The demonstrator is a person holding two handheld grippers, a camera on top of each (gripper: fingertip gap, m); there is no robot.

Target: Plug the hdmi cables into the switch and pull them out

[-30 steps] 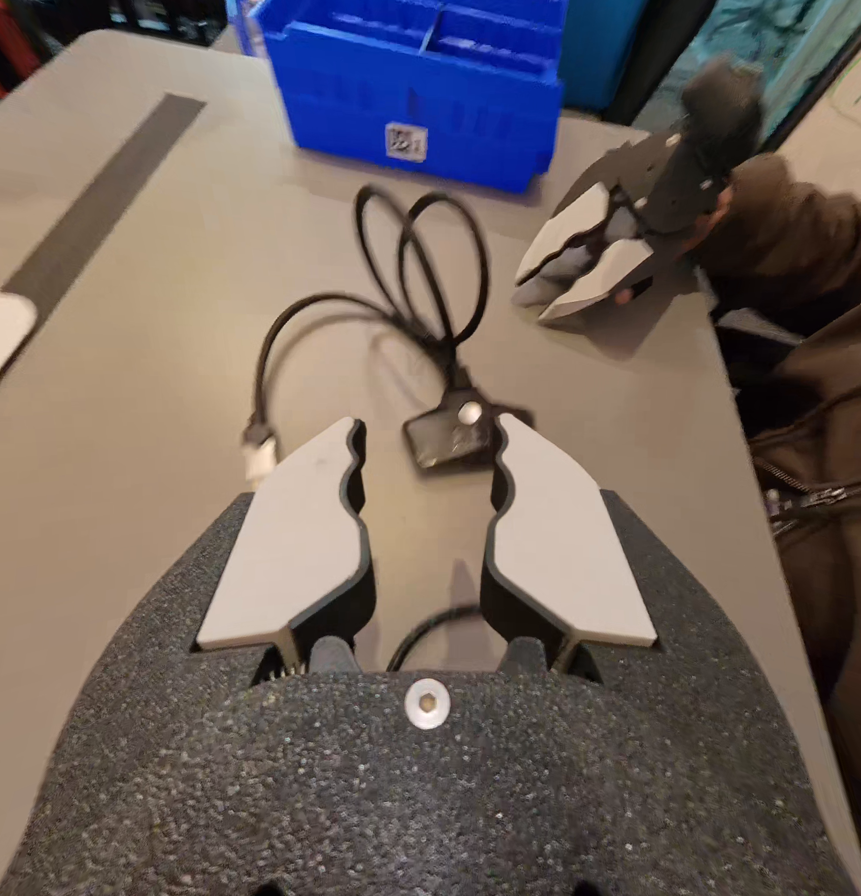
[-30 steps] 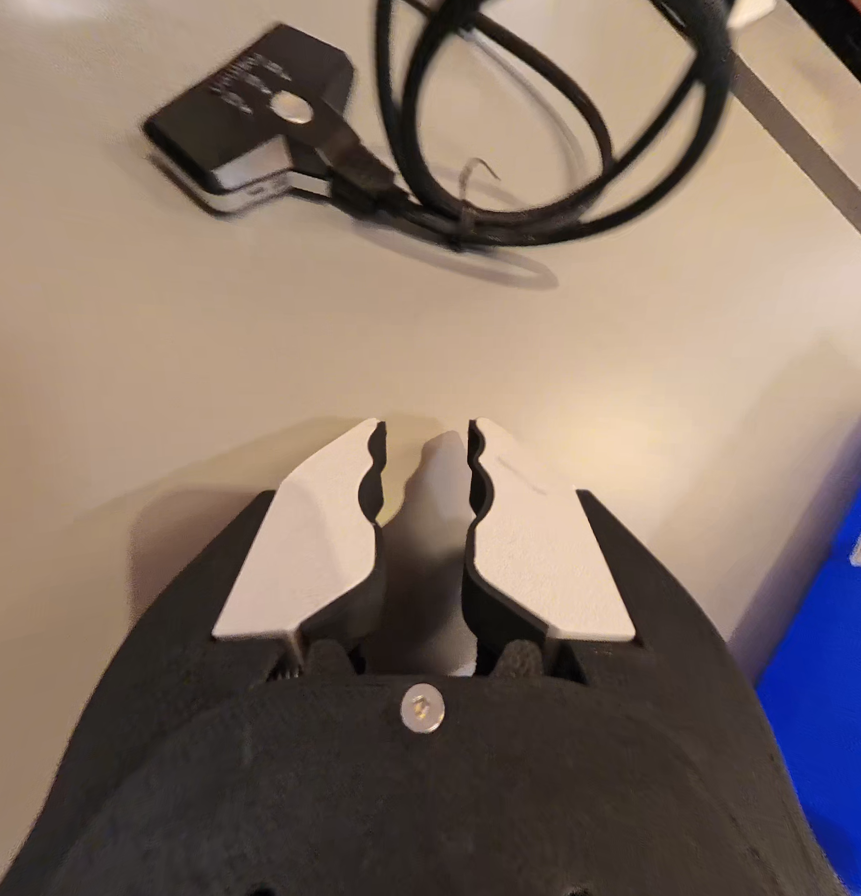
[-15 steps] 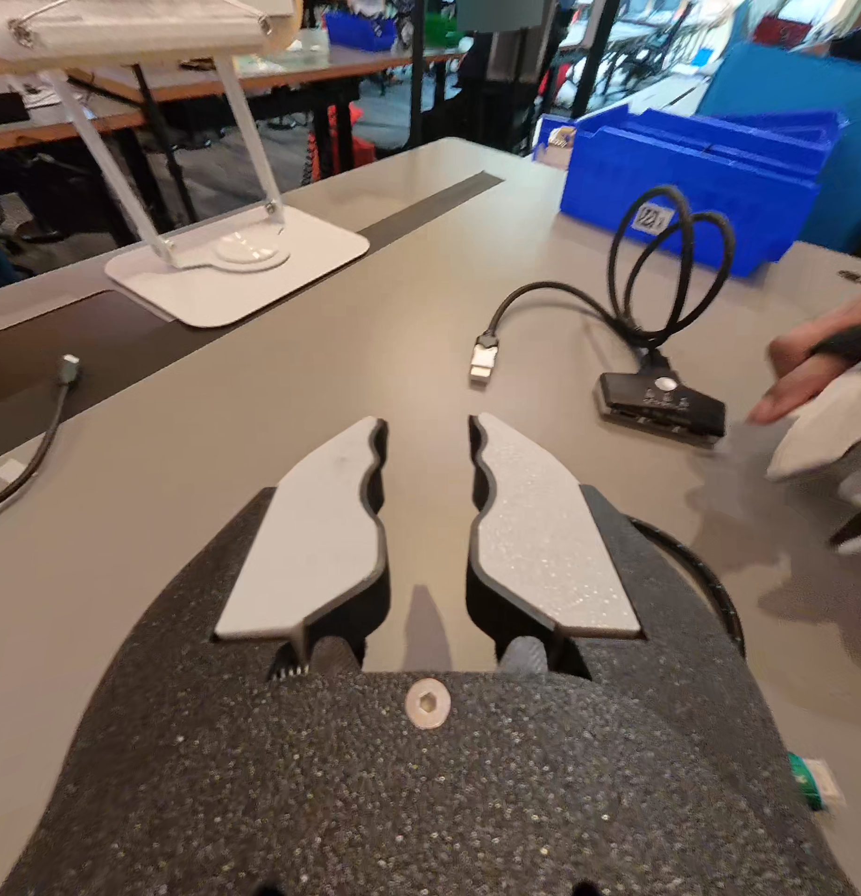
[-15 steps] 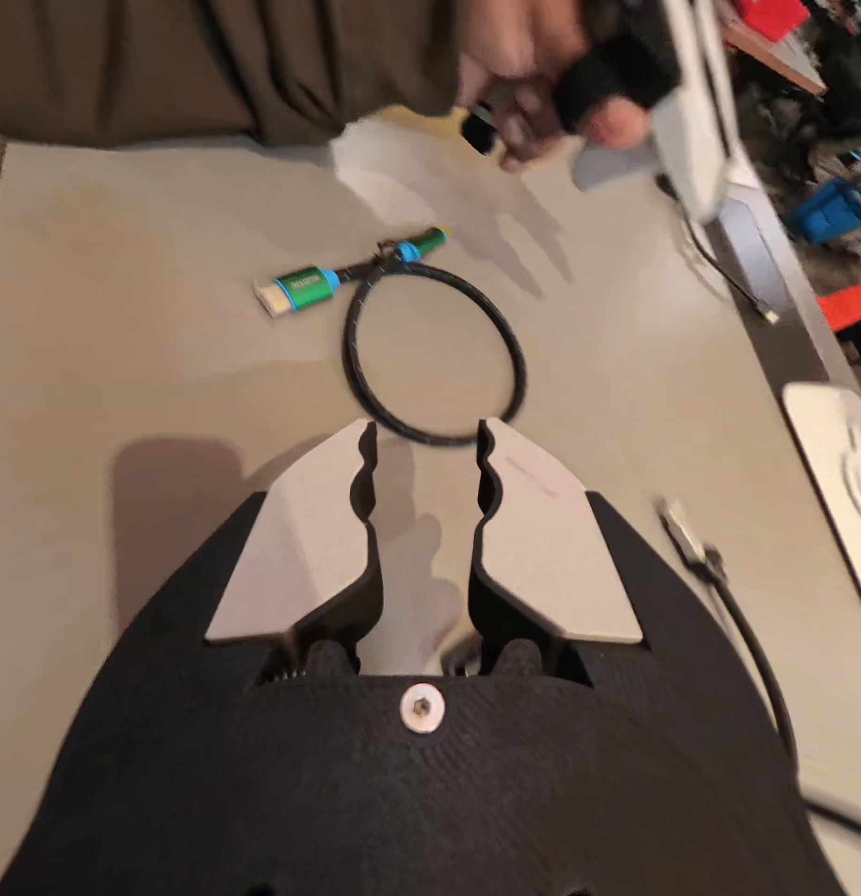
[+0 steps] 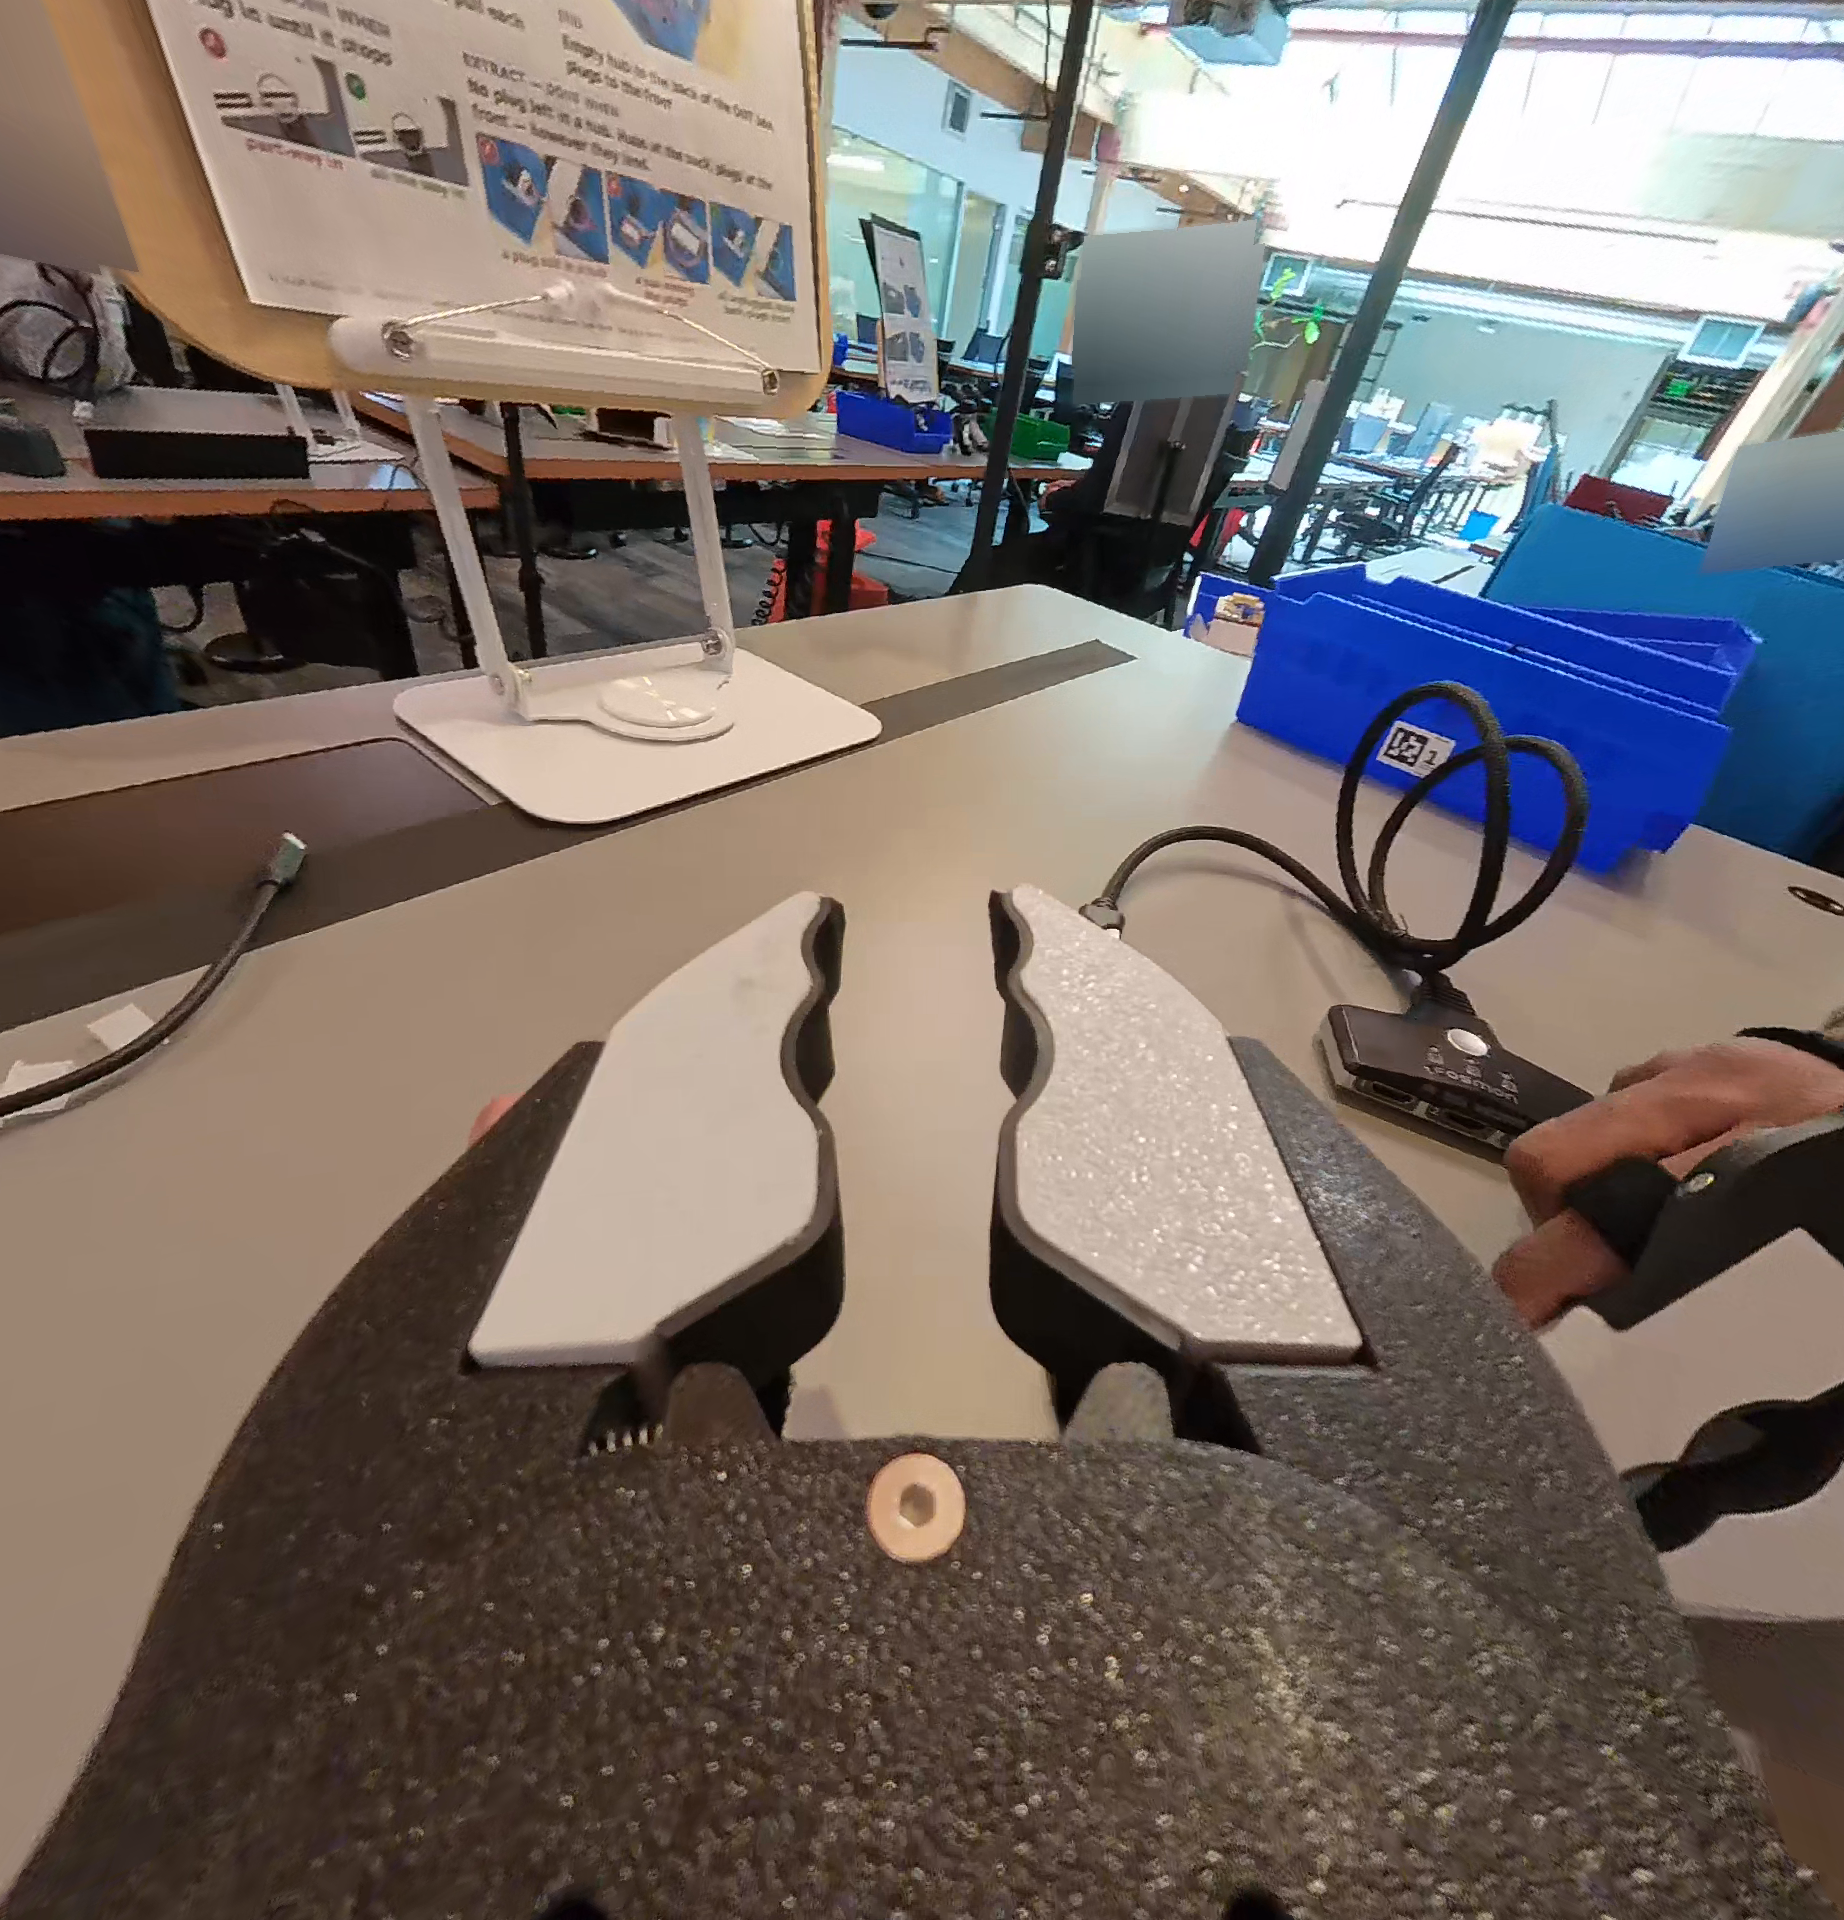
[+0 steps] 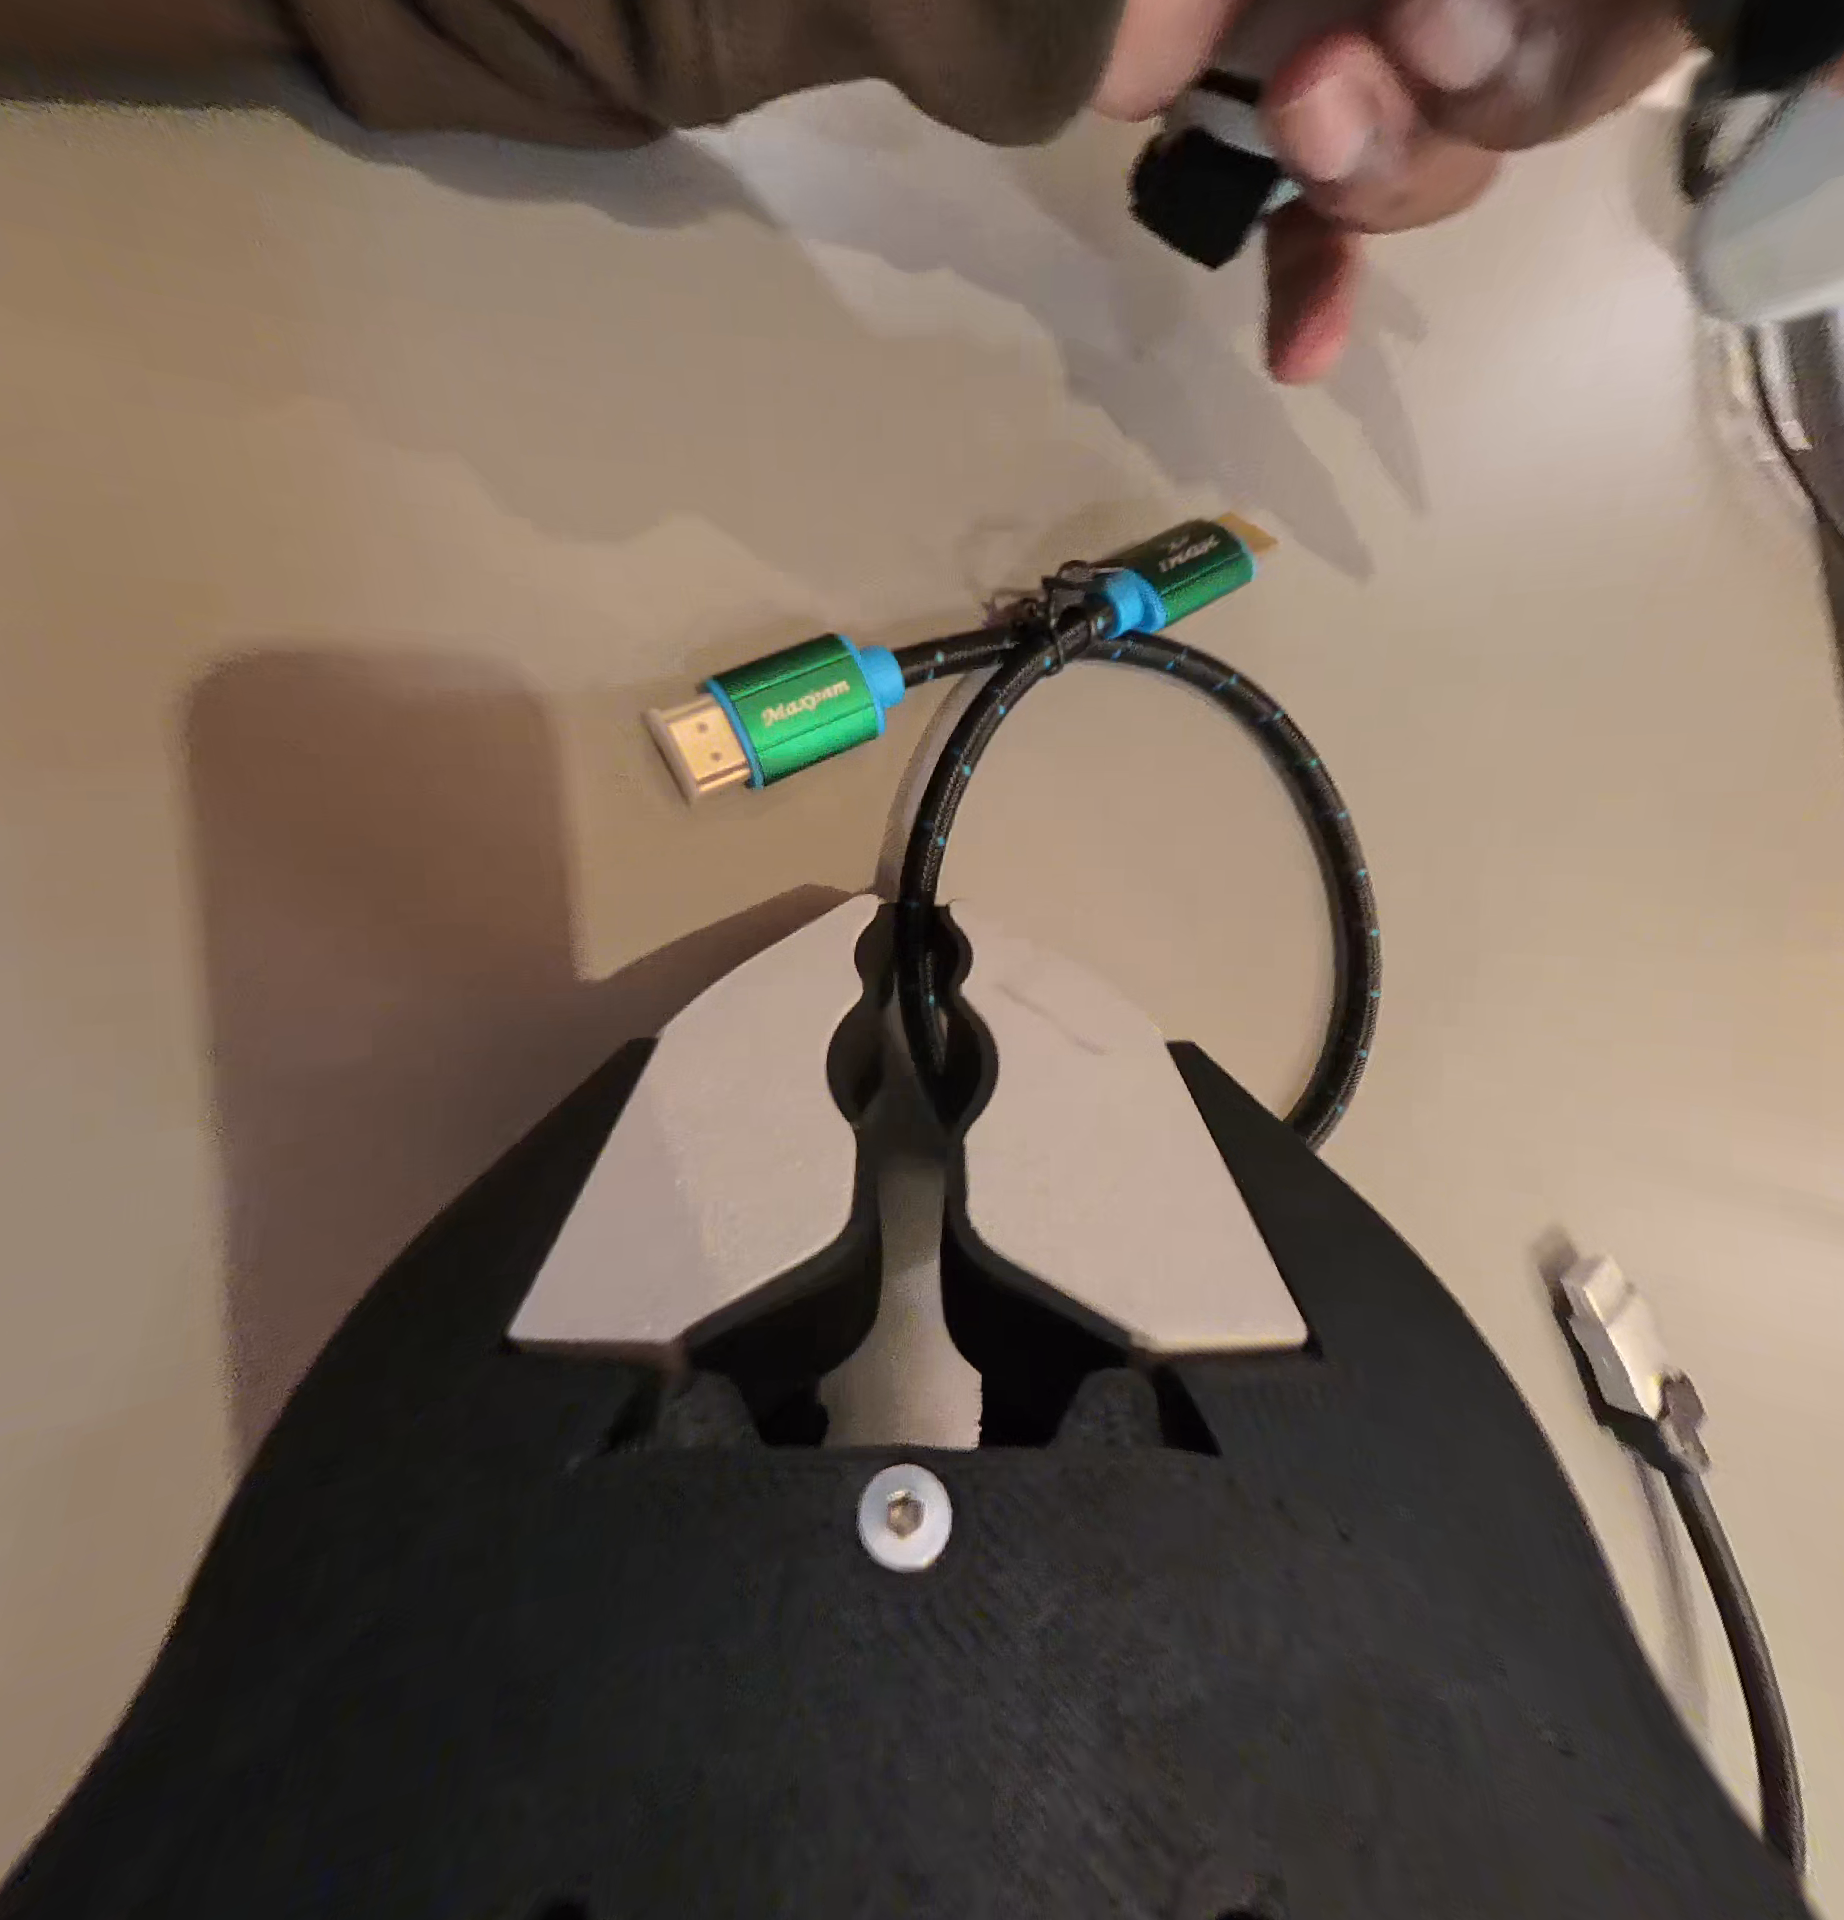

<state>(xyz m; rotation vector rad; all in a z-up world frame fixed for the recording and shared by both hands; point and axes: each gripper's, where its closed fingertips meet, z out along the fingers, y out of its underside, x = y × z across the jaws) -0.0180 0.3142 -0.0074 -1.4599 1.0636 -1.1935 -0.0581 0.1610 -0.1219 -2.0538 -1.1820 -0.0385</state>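
The right claw (image 6: pixel 913 920) is closed on the black braided cable (image 6: pixel 1349 914), its pads pinching one side of the loop near the tips. The rest of the loop and both green plugs (image 6: pixel 793 717) lie on the table (image 6: pixel 274 416). The left claw (image 5: pixel 916 914) stands partly open and empty above bare table, beside the black adapter (image 5: pixel 1437 1075) with its coiled lead, near a blue bin (image 5: pixel 1500 675).
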